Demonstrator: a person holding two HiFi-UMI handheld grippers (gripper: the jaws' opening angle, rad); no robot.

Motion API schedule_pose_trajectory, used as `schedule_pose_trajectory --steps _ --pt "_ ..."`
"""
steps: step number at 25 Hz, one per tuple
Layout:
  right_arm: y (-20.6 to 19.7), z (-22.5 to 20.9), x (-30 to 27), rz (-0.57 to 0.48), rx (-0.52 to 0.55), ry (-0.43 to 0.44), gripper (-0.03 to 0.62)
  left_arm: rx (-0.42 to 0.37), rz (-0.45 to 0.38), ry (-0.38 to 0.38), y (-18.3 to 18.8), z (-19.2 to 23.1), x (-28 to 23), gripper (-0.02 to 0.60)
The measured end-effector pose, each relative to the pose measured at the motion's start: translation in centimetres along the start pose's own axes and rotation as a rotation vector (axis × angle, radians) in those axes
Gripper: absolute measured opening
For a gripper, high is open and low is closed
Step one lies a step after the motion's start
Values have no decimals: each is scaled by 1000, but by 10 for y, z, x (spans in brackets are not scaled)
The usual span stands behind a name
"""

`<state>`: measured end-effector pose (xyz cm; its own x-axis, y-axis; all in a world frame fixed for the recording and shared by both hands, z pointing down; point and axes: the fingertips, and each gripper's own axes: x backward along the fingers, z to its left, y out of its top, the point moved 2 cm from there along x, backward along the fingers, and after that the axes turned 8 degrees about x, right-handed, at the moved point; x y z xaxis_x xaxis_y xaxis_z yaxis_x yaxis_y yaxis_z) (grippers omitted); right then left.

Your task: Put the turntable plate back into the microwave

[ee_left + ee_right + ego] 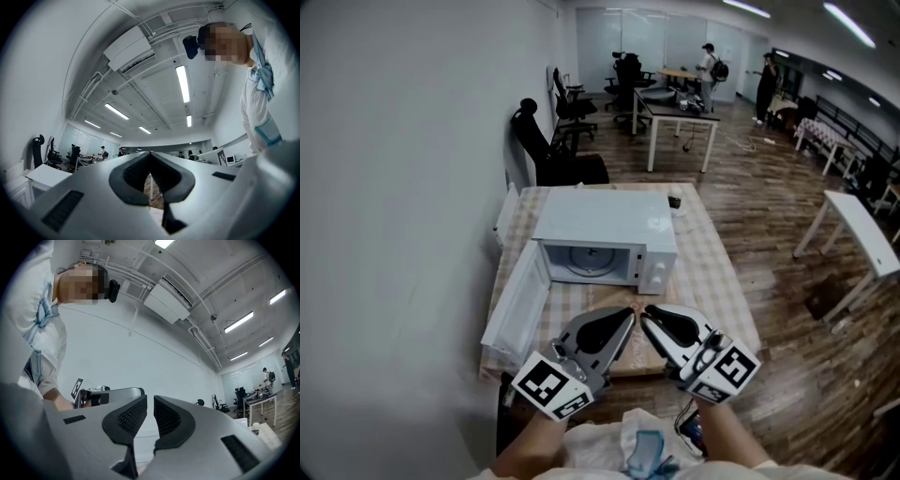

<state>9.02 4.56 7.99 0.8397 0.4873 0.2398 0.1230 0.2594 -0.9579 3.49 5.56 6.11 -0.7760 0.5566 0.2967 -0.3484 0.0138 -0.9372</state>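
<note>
The white microwave [605,223] stands on the checked table [712,281] with its door [517,309] swung open to the left. A round glass turntable plate [589,263] lies flat inside the cavity. Both grippers hover in front of the microwave, tips nearly meeting, tilted slightly upward. My left gripper [628,317] [150,153] has its tips together with nothing between them. My right gripper [649,315] [150,399] shows a narrow gap between its pads, also empty. In the right gripper view the left gripper's body [110,396] appears just beyond the jaws.
A wooden board [623,362] lies on the table's near edge under the grippers. A small dark object [674,202] sits behind the microwave. A black office chair [553,155] stands past the table's far end, a white table [861,234] at the right, desks and people far back.
</note>
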Motion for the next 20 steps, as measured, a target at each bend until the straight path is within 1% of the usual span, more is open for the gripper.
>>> schedule_pose_trajectory --steps 7,16,18,20 --pt "6 -1 -3 -10 11 -3 52 -3 -6 -24 5 2 -2 2" --pt "6 5 -6 4 -2 -14 51 11 -7 -12 8 1 6 0" --pt "4 7 -4 10 -1 -8 51 12 -12 -13 6 1 8 2" --pt "0 5 -3 21 9 16 48 6 -20 -15 2 2 7 2"
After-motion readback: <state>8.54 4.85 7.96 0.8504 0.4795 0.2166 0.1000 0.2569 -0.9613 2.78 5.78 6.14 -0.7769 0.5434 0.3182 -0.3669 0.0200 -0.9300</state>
